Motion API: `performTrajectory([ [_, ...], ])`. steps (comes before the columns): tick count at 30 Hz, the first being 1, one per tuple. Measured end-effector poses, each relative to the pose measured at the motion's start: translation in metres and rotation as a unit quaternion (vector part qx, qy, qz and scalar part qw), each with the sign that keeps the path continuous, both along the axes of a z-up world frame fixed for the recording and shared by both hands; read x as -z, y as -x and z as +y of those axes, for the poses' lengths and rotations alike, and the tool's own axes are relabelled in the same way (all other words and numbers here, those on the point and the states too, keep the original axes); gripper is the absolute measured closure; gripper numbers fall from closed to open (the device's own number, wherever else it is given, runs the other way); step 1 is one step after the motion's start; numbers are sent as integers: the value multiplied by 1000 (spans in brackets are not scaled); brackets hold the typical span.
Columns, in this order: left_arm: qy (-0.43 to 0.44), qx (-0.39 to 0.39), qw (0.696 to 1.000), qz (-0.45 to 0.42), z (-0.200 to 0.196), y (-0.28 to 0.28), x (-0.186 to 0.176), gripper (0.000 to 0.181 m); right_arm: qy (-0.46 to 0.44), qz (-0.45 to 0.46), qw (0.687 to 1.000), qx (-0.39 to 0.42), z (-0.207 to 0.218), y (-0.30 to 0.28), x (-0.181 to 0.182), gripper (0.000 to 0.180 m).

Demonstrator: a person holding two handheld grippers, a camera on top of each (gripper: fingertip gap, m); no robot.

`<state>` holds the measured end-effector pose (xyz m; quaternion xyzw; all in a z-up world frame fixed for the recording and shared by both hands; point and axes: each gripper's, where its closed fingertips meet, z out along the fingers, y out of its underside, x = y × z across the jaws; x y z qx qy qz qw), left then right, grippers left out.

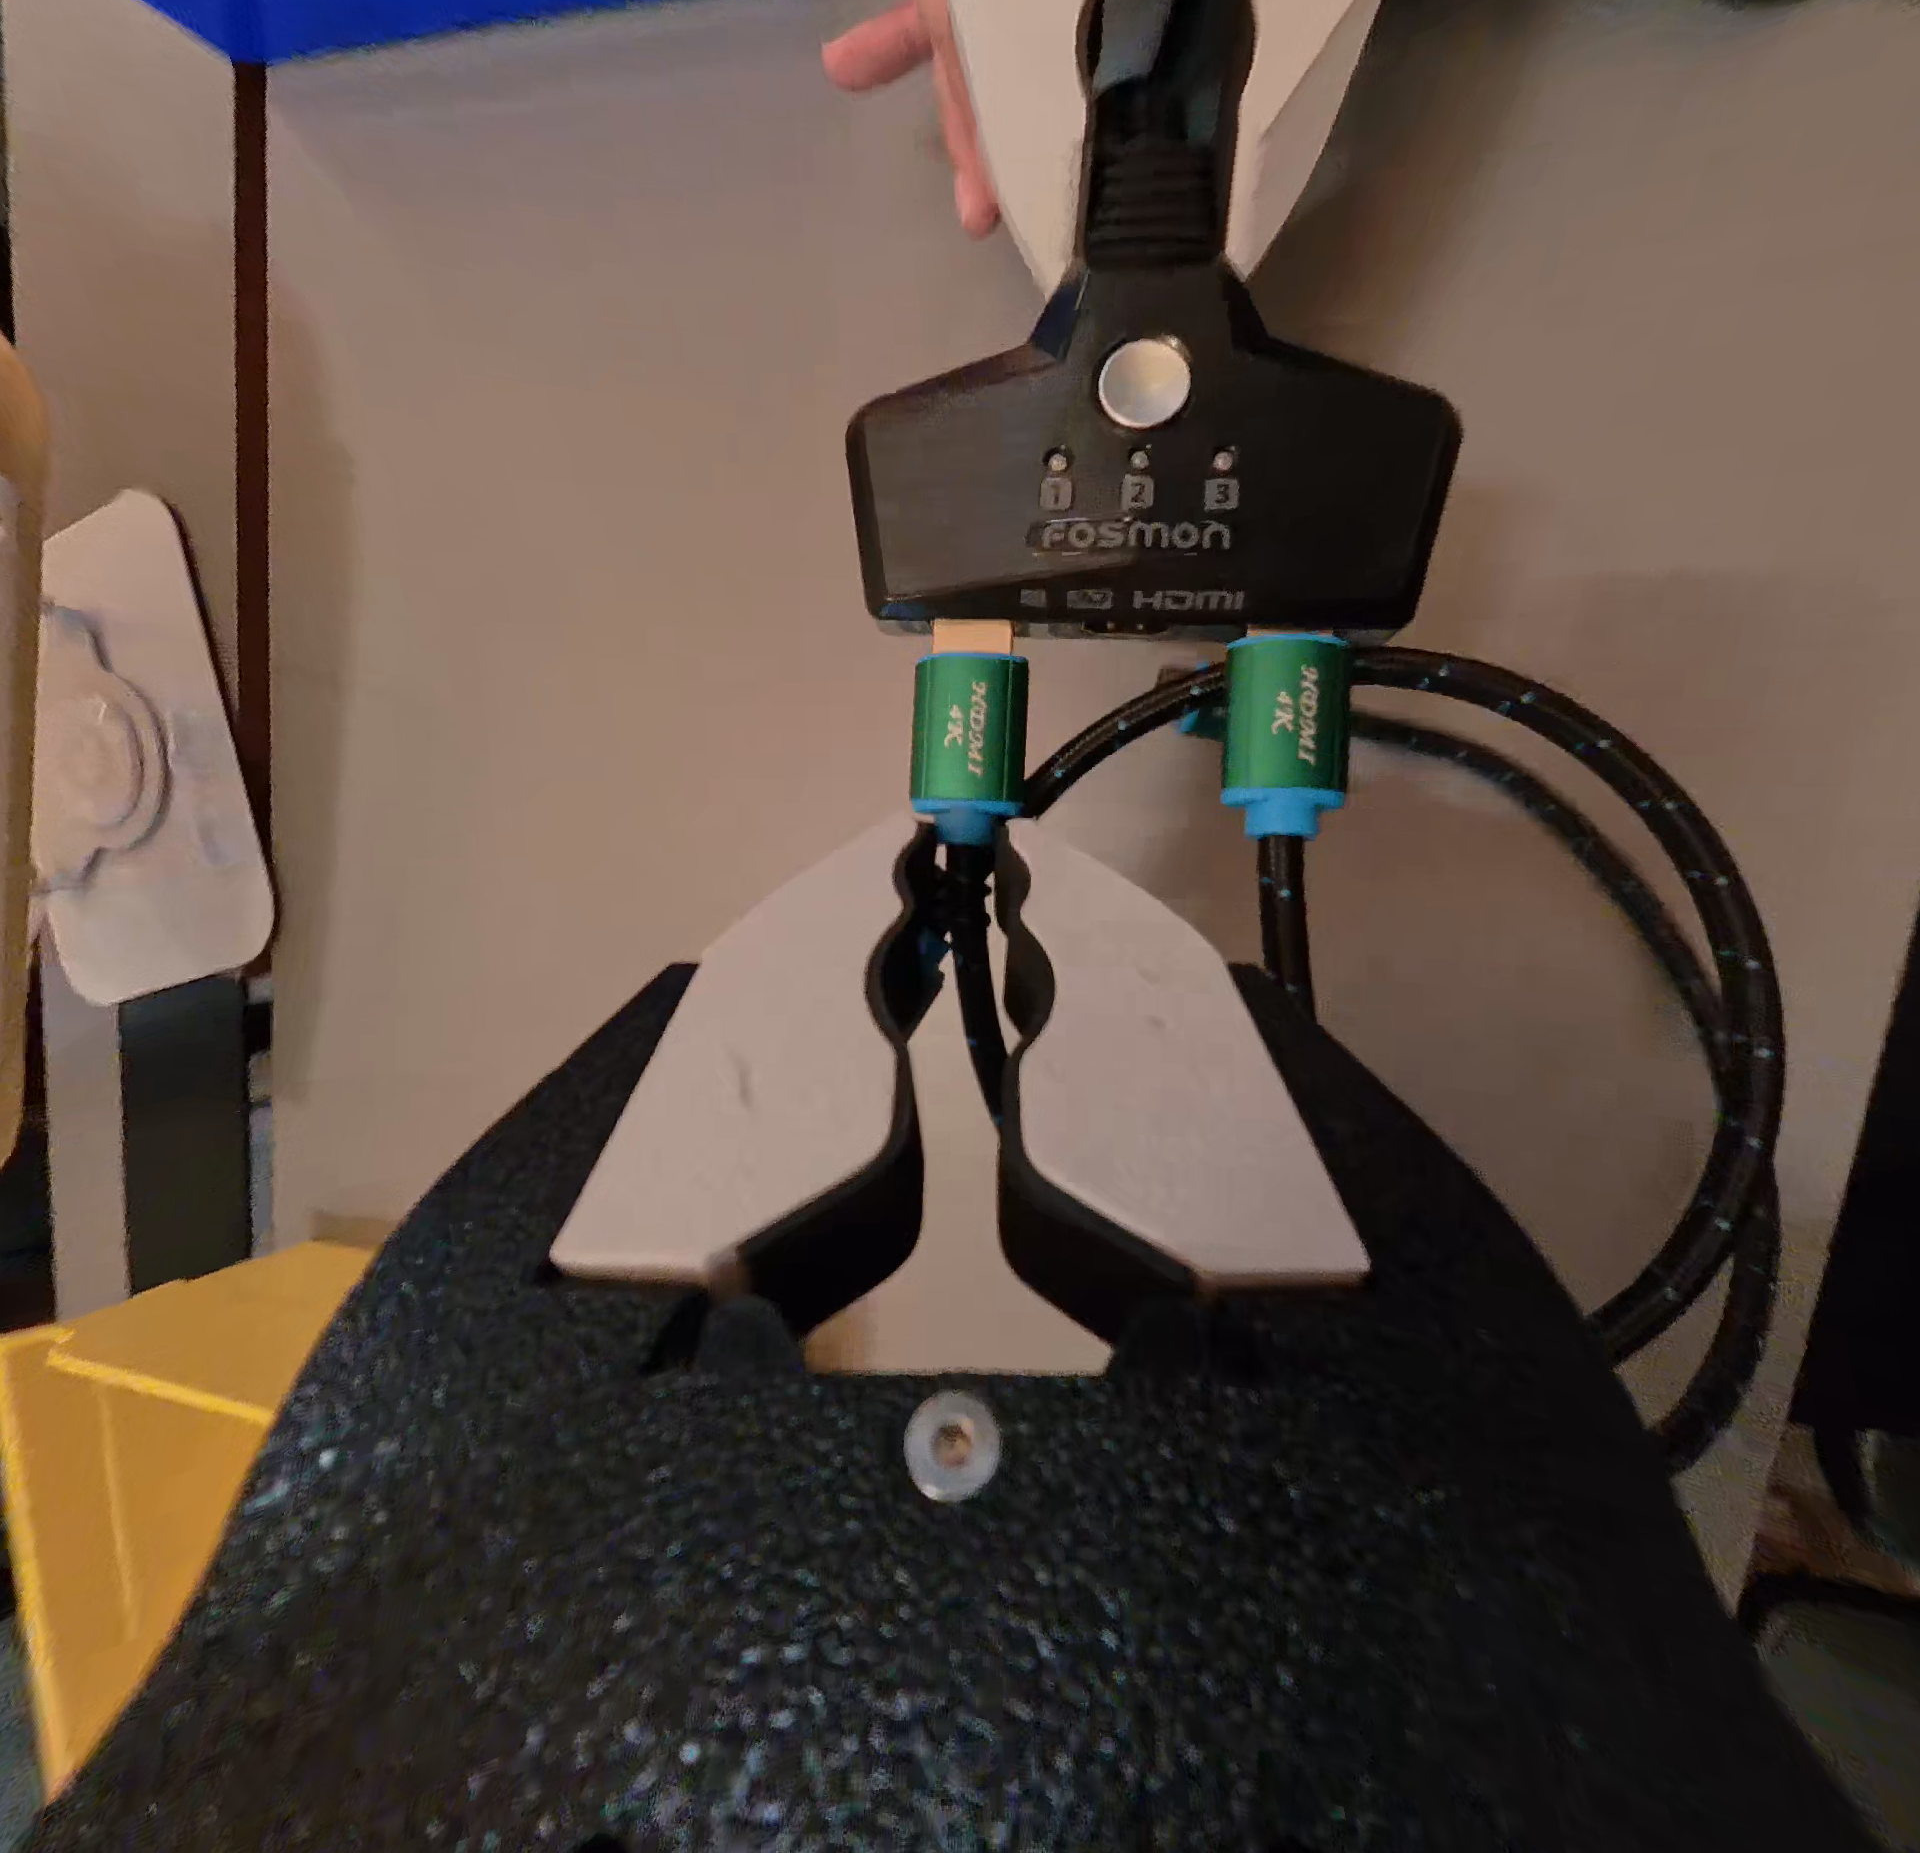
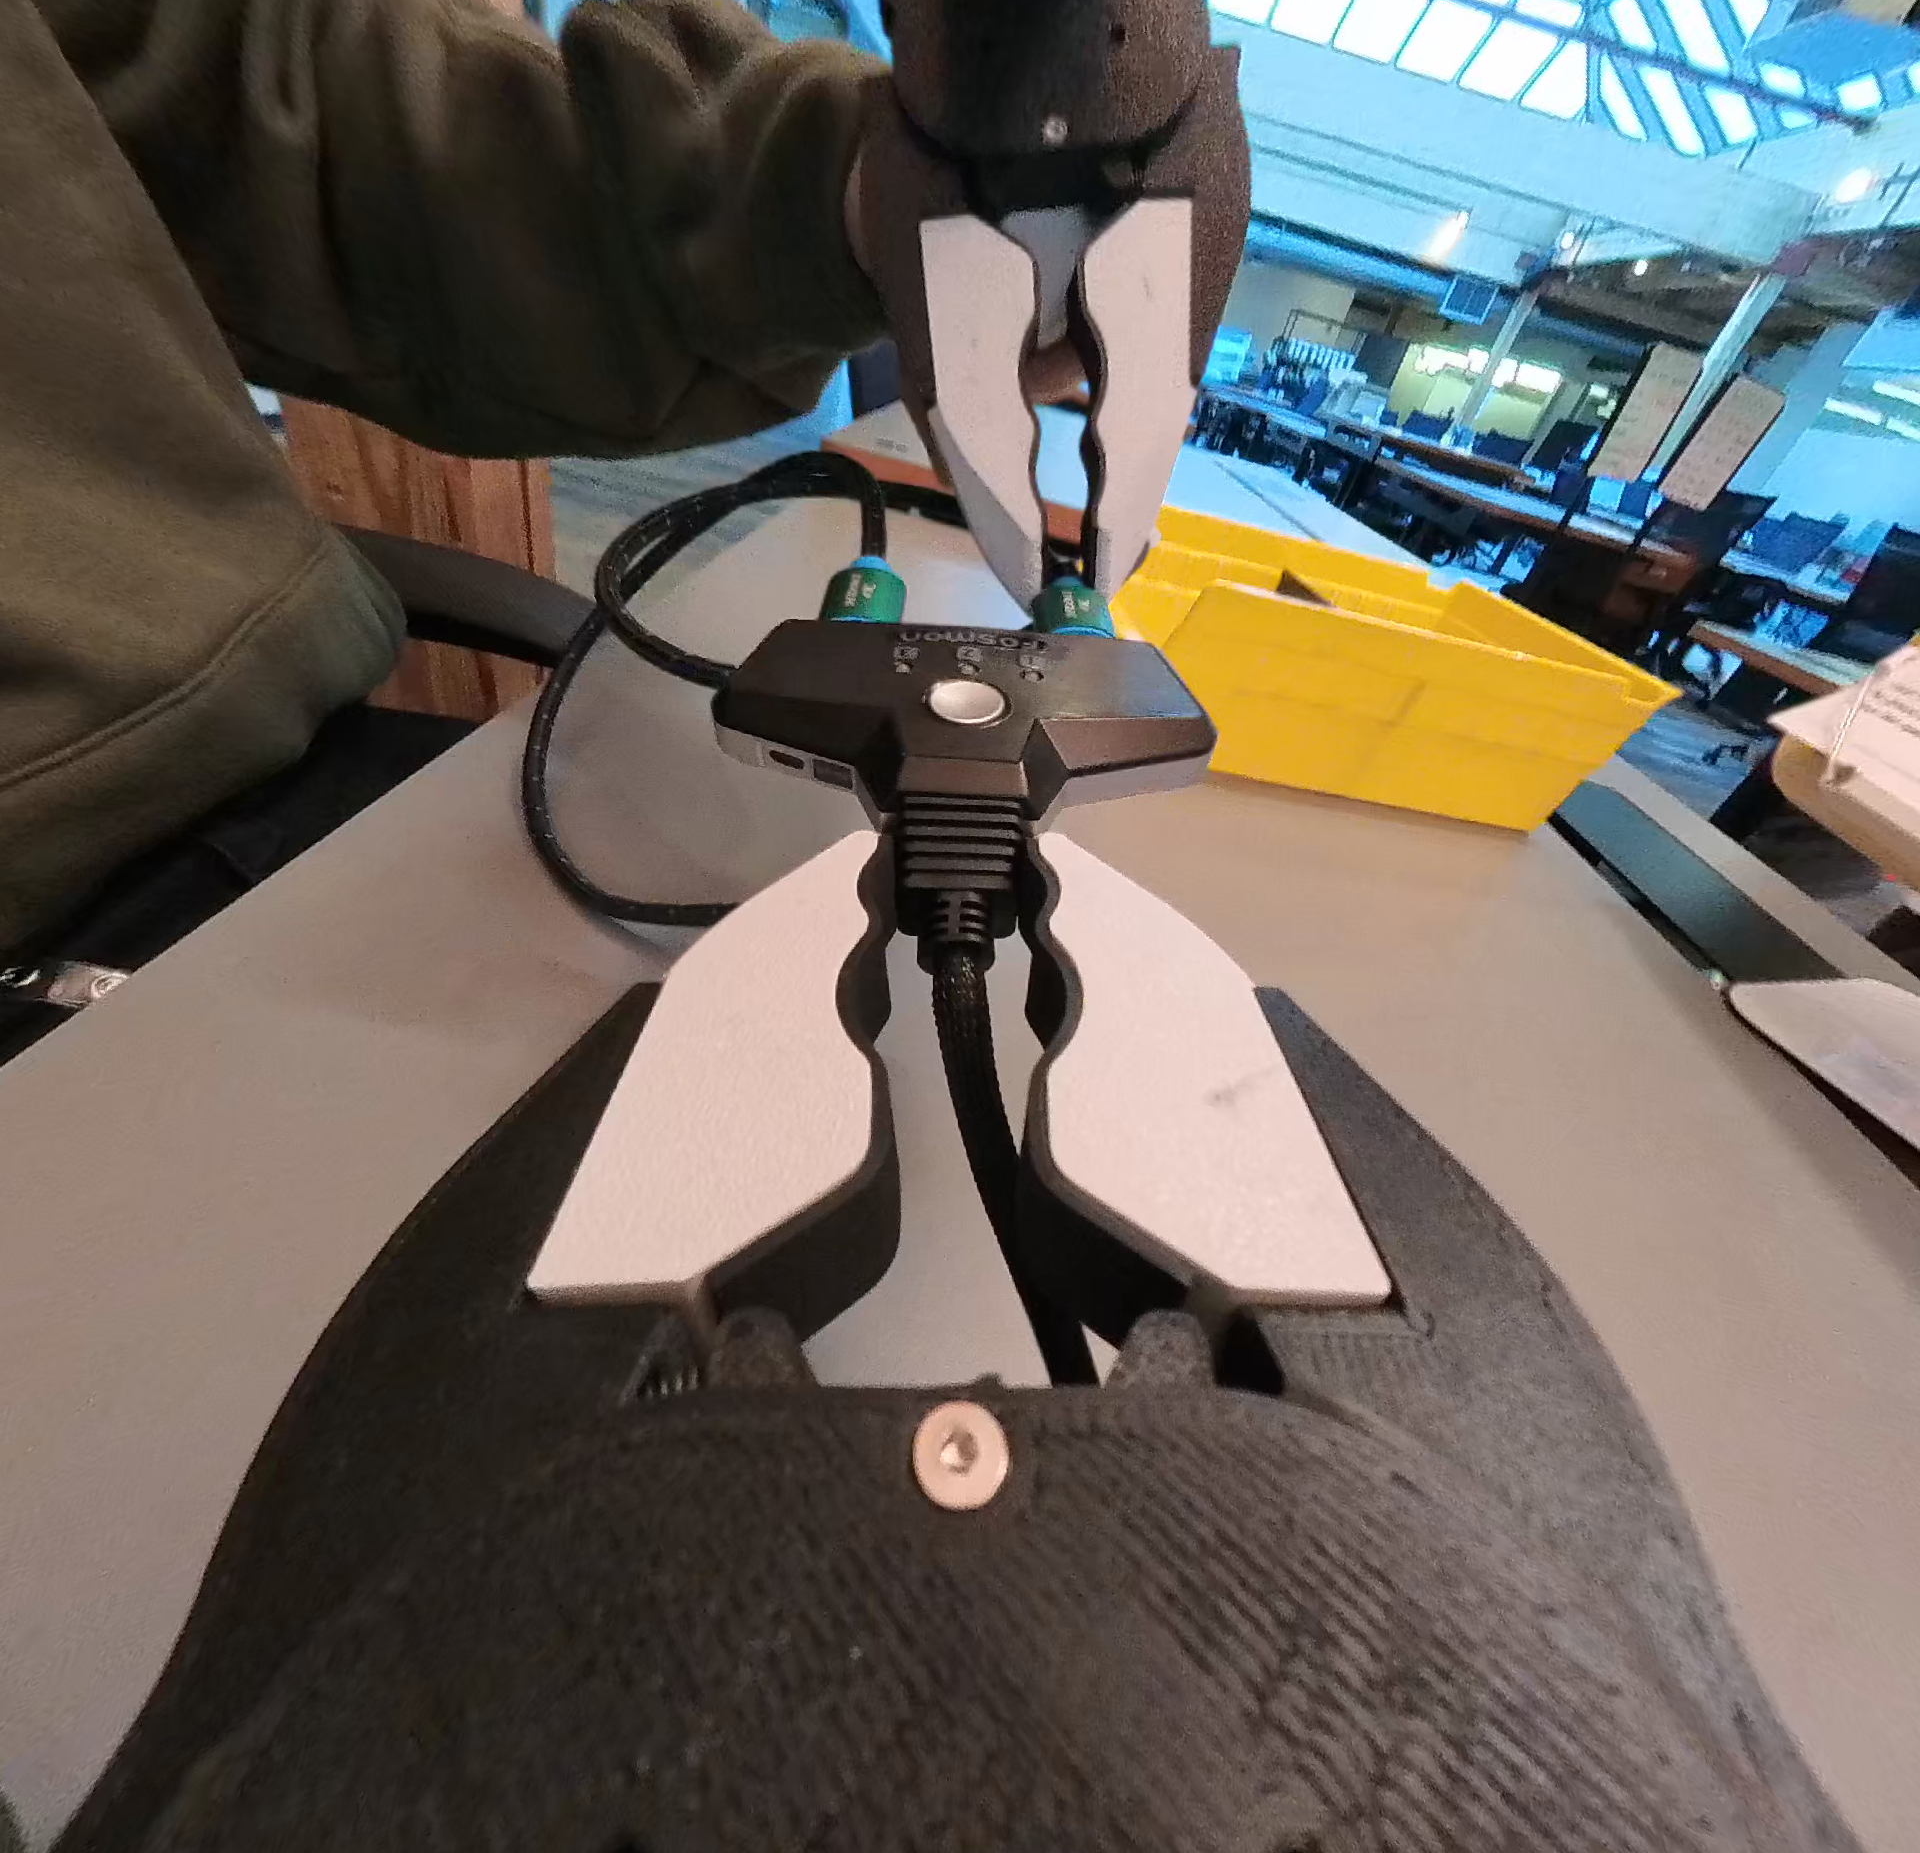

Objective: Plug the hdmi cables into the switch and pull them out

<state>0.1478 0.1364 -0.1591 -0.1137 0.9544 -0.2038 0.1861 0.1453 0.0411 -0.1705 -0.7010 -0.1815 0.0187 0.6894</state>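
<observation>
A black HDMI switch (image 1: 1143,484) lies on the grey table (image 1: 623,453). Two green HDMI plugs sit at its port edge. The left plug (image 1: 966,733) shows a strip of gold connector outside the port. The right plug (image 1: 1286,723) is pushed fully in. My left gripper (image 1: 961,858) is shut on the braided cable just behind the left plug. My right gripper (image 2: 956,868) is shut on the switch's ribbed cable collar (image 2: 961,837). The right wrist view shows the switch (image 2: 966,702), both plugs (image 2: 857,593) (image 2: 1070,603) and the left gripper (image 2: 1062,567) from the far side. The right gripper (image 1: 1148,234) shows at the top of the left wrist view.
The black braided cable loops (image 1: 1662,972) to the right of the plugs. A yellow bin (image 2: 1351,681) stands beside the switch, also in the left wrist view (image 1: 125,1440). A clear blister pack (image 1: 135,764) lies at the left. A person's green sleeve (image 2: 312,245) is behind the left gripper.
</observation>
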Motion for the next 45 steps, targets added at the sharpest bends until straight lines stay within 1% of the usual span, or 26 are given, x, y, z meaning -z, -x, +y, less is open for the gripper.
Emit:
performTrajectory([
  [1, -25, -3, 1000, -6, 3, -1, 5, 172, 8, -2, 1000, 4, 2, 0, 3, 157],
  [3, -41, 0, 999, -7, 4, 0, 13, 172, 9, 5, 1000, 0, 4, 1, 6, 157],
  [6, 29, -5, 1000, -5, -2, 1, 5, 172, -15, 16, 1000, -7, -2, 1, -1, 157],
  [7, 41, -8, 999, -5, -1, 0, 3, 172, -21, 20, 1000, -4, -1, 0, -2, 157],
  [10, 3, 18, 1000, 3, 3, 4, 11, 172, -9, 20, 1000, -11, 4, 4, 1, 157],
  [12, 8, 16, 1000, 8, 4, 4, 13, 172, 1, 16, 1000, -12, 5, 4, 4, 157],
  [17, 132, 12, 991, -8, -4, 3, -8, 171, -48, 27, 998, -10, 0, 2, -8, 157],
  [21, 158, 1, 987, -14, -4, 2, -8, 171, -51, 30, 998, -9, -1, 1, -9, 157],
  [24, 190, -11, 982, 2, -5, 1, -11, 171, -61, 37, 997, -5, -2, -2, -11, 157],
  [31, 208, -21, 978, 7, -8, -1, -14, 171, -76, 46, 996, 5, -5, -6, -15, 156],
  [39, 250, -23, 968, -6, -8, -3, -12, 171, -80, 73, 994, -7, -5, -5, -18, 157],
  [45, 261, -31, 965, 0, -8, -6, -13, 171, -81, 87, 993, -3, -5, -7, -19, 157],
])
